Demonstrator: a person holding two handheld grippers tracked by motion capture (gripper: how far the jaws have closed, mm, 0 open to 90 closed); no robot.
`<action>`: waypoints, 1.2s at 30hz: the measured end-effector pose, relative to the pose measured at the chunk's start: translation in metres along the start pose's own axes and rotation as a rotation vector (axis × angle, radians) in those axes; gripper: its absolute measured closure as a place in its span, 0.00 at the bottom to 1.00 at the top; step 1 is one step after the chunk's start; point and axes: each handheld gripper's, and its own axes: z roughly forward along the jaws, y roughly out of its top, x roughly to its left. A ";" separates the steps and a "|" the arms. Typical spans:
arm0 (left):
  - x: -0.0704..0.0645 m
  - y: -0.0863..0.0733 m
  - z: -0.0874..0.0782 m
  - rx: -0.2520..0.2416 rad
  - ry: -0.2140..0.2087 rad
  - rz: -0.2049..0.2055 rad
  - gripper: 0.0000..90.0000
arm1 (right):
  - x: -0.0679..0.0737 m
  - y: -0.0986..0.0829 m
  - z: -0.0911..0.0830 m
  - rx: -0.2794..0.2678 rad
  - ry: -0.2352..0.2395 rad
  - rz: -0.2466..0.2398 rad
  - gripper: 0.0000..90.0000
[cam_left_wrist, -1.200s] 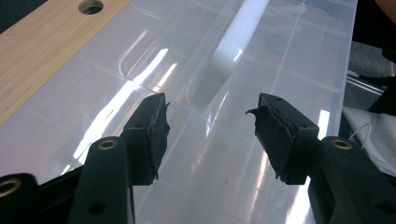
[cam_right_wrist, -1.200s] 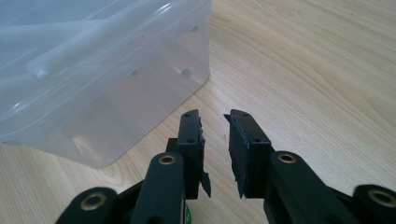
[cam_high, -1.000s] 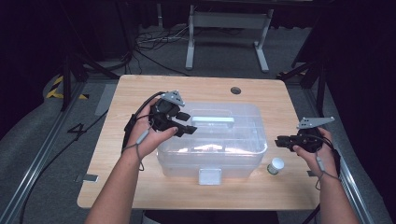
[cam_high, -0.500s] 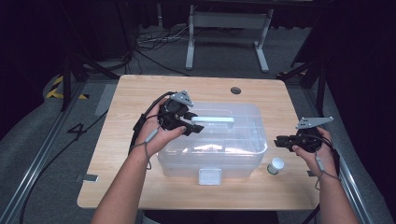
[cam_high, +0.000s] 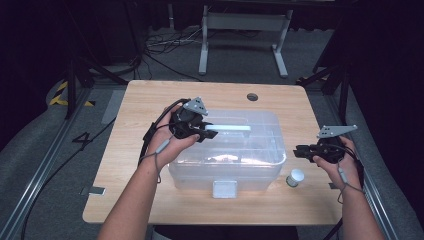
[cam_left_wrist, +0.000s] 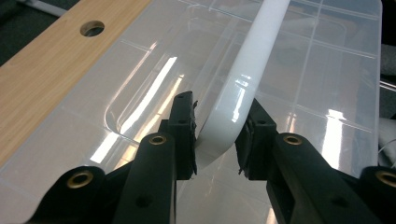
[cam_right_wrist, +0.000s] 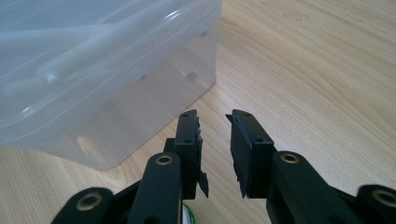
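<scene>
1. My left gripper (cam_left_wrist: 217, 135) is clamped on the smooth, rounded white handle (cam_left_wrist: 247, 79) atop the clear plastic bin (cam_high: 227, 150), mid-table.
2. The ribbed, glossy lid (cam_left_wrist: 327, 70) reflects light in streaks.
3. My right gripper (cam_right_wrist: 215, 140) hangs with jaws apart above the wood-grain table (cam_right_wrist: 327, 70), beside the bin's frosted corner.
4. A small white-capped jar (cam_high: 296, 177) stands near it.

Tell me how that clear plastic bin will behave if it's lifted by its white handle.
The clear bin looks thin-walled and nearly empty, so probably light for its size. The left hand-held gripper straddles the white handle near one end, so the bin may tilt. The glossy handle might slip.
</scene>
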 end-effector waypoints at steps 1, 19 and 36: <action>0.000 0.000 0.000 -0.003 0.003 0.002 0.80 | 0.000 0.000 0.000 0.000 0.001 0.002 0.81; 0.005 0.010 -0.005 0.022 0.020 -0.003 0.82 | 0.002 0.002 -0.004 -0.013 0.003 -0.005 0.81; 0.019 0.028 -0.011 0.046 0.023 -0.024 0.82 | 0.011 0.002 -0.016 -0.050 0.011 -0.025 0.92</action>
